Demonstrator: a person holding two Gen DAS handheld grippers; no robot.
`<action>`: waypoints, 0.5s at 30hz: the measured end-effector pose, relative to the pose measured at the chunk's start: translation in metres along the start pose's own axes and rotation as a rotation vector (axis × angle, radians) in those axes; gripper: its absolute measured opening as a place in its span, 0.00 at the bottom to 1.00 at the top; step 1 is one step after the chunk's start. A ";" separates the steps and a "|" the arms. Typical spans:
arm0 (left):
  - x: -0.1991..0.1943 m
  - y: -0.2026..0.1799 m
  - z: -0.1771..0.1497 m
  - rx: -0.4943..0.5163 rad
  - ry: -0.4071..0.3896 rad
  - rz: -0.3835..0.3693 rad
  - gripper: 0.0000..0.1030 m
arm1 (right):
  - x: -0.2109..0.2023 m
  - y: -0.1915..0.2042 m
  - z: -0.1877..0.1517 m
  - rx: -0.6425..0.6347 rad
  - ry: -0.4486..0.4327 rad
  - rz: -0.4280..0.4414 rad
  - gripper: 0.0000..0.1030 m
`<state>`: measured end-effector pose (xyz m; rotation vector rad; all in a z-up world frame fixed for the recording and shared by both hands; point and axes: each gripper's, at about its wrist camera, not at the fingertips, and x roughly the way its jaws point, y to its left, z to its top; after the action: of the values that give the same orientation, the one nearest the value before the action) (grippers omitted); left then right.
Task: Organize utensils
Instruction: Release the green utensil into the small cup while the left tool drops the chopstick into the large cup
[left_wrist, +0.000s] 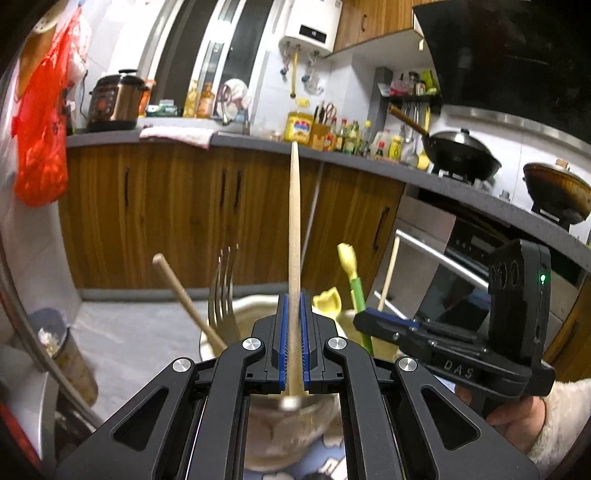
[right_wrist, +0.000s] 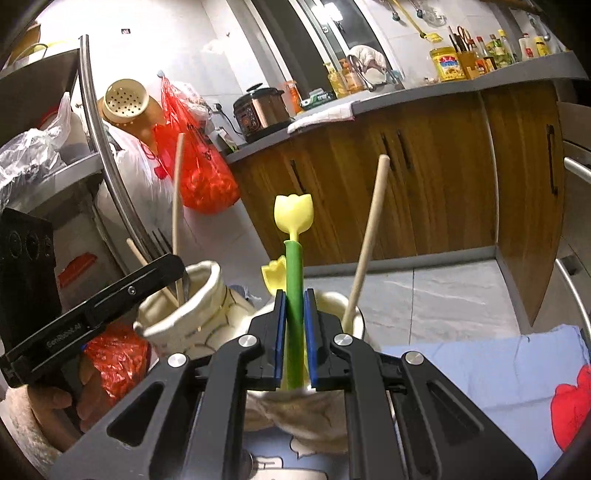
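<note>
My left gripper (left_wrist: 294, 325) is shut on a long wooden chopstick (left_wrist: 294, 229) that stands upright over a cream holder (left_wrist: 236, 314). That holder also has a metal fork (left_wrist: 223, 291) and a wooden stick (left_wrist: 184, 295) in it. My right gripper (right_wrist: 294, 325) is shut on a green-handled utensil with a yellow tulip-shaped tip (right_wrist: 293, 218), upright over a second cream holder (right_wrist: 352, 314). A wooden stick (right_wrist: 365, 243) and another yellow tulip tip (right_wrist: 274, 275) stand in that holder. The left gripper also shows in the right wrist view (right_wrist: 159, 269), over the other holder (right_wrist: 184, 317).
Both holders stand on a blue patterned cloth (right_wrist: 480, 376). Wooden kitchen cabinets (left_wrist: 177, 206) and a grey counter lie ahead across a tiled floor. A red plastic bag (right_wrist: 199, 162) hangs by a metal rack (right_wrist: 96, 140) at the left. A bin (left_wrist: 62, 347) stands on the floor.
</note>
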<state>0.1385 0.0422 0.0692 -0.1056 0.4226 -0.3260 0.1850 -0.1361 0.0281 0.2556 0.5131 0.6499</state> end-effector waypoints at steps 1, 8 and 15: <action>-0.001 -0.001 0.000 0.007 0.009 0.001 0.06 | -0.001 0.001 -0.001 -0.005 0.004 -0.006 0.09; 0.000 -0.012 -0.007 0.044 0.077 0.013 0.06 | -0.002 0.009 -0.003 -0.027 0.069 -0.039 0.09; 0.000 -0.013 -0.006 0.036 0.079 0.018 0.14 | -0.003 0.011 -0.001 -0.024 0.085 -0.043 0.10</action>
<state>0.1321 0.0295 0.0663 -0.0542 0.4956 -0.3203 0.1766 -0.1297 0.0328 0.1946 0.5909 0.6264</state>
